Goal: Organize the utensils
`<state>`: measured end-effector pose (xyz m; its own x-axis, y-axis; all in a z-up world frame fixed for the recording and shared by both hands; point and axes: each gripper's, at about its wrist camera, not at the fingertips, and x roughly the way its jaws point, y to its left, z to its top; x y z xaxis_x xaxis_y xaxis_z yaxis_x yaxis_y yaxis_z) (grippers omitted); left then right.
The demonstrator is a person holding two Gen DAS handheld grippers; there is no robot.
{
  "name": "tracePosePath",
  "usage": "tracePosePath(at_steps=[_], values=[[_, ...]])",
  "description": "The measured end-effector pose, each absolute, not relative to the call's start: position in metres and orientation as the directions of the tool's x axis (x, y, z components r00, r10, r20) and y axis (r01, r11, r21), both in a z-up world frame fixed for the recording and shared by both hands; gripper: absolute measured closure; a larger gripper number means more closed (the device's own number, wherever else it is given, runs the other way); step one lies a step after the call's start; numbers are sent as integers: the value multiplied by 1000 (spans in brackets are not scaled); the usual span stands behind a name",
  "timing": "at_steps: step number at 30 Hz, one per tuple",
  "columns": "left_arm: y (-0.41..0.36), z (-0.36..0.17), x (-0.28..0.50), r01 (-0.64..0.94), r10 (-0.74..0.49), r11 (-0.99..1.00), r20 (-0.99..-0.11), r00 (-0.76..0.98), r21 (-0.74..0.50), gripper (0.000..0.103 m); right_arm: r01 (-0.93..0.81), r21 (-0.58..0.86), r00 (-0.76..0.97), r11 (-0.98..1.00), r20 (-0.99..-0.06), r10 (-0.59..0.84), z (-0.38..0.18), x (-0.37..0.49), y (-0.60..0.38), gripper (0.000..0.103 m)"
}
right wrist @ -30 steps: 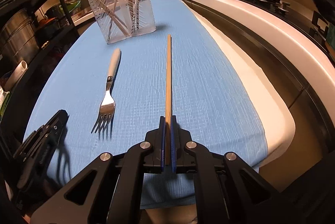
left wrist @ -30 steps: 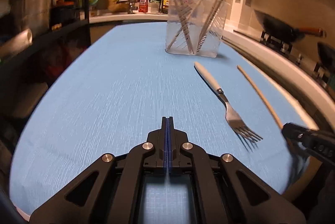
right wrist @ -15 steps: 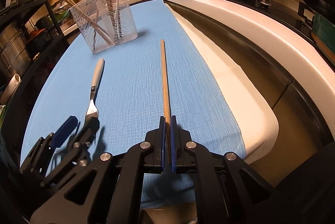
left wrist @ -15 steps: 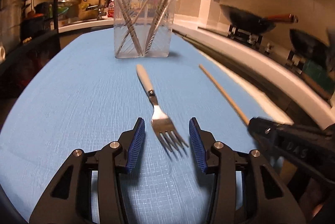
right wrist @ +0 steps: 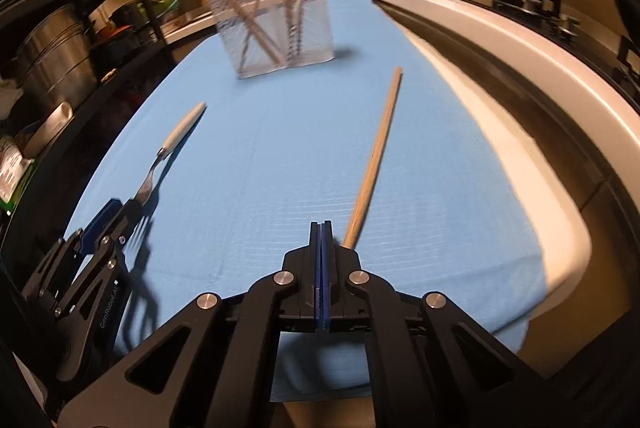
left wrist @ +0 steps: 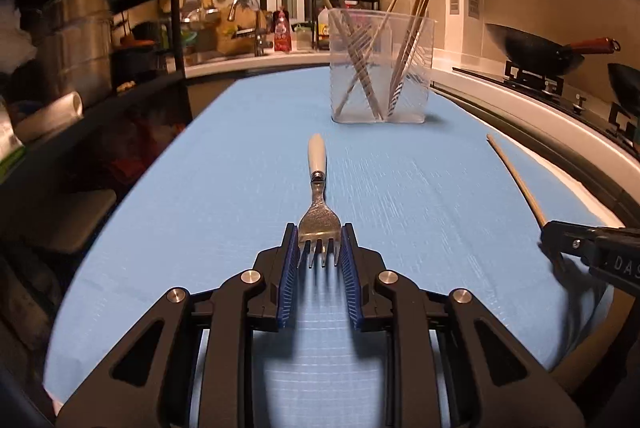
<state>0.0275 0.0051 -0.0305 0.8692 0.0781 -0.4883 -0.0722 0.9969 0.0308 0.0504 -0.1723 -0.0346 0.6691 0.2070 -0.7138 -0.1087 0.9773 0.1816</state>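
Note:
A fork with a white handle lies on the blue cloth. My left gripper has its blue pads against both sides of the fork's tines. A wooden chopstick lies on the cloth to the right. My right gripper is shut, and the chopstick's near end sits just beside its right finger, not between the pads. A clear plastic holder with several chopsticks and forks stands at the far end of the cloth; it also shows in the right wrist view.
A black shelf rack with steel pots stands along the left. A white counter edge and a stove with woks run along the right. The cloth's near edge hangs over the table front.
My left gripper opened, swung over to the fork and closed on its tines. My right gripper slipped off the chopstick, which now lies angled beside its right finger.

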Motion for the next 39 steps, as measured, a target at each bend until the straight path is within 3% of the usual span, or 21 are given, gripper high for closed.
tracePosePath(at_steps=[7,12,17,30,33,36,39], values=[[10,-30,25,-81,74,997,-495,866,7,81,-48,146,696,988,-704,138,-33,46,-182,101],[2,-30,27,-45,43,999,-488,872,8,81,26,116,760,993,-647,56,-23,42,-194,98],[4,-36,27,-53,41,999,-508,860,-9,81,57,97,729,994,-684,25,-37,47,-194,95],[0,-45,14,-116,113,993,-470,875,22,71,62,14,748,998,-662,-38,-38,43,-183,97],[-2,-46,13,-122,126,992,-451,884,37,72,59,-5,755,998,-654,-47,-39,42,-180,98],[-8,-47,12,-103,119,993,-435,893,60,82,55,-2,759,999,-650,-43,-38,41,-179,98],[-10,-46,13,-106,130,991,-426,895,79,82,51,6,767,999,-641,-35,-36,40,-179,98]])
